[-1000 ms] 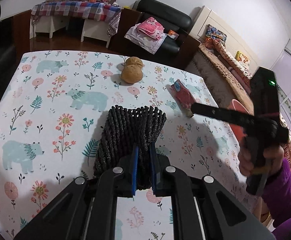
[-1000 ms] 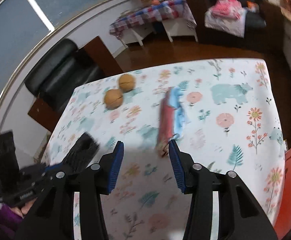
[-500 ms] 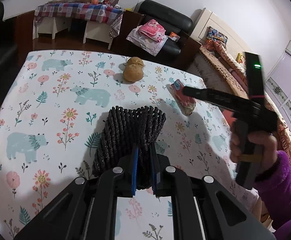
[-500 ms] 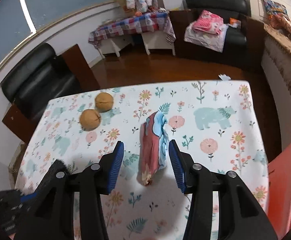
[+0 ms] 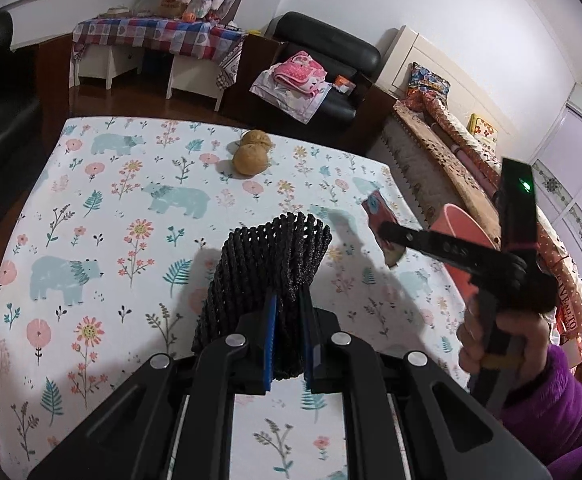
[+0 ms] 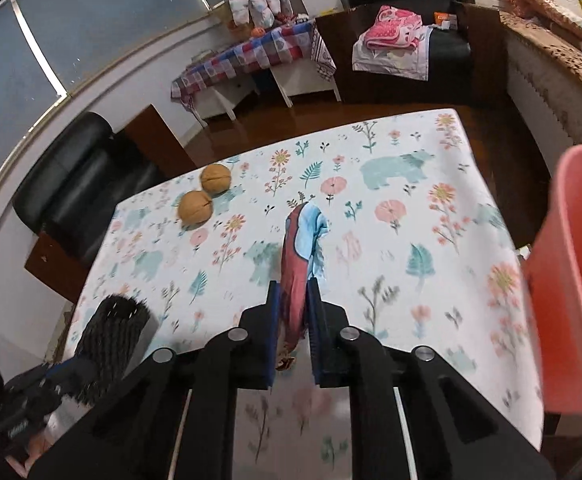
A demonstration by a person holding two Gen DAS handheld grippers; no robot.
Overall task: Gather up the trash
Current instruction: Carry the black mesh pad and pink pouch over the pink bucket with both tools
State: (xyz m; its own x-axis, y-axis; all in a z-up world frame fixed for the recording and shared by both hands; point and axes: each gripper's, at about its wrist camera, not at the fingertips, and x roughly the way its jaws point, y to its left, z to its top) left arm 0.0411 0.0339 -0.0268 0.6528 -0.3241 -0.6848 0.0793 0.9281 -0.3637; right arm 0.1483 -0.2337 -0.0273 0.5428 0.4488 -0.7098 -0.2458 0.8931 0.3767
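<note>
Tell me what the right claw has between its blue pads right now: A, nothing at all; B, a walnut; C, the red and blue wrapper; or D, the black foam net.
C. In the right wrist view the right claw is closing its blue pads on the red and blue wrapper, which sticks out ahead of them; the black foam net is in the left claw.

Two round brown walnuts (image 6: 195, 207) are counted ahead and to the left of the right tool (image 6: 293, 312). One black foam mesh sleeve (image 5: 267, 264) is counted between the jaws of the left tool (image 5: 289, 320), one red and blue crumpled wrapper (image 6: 303, 248) within the right tool's closing jaws, and one pink plastic bin (image 6: 571, 280) to its right.
</note>
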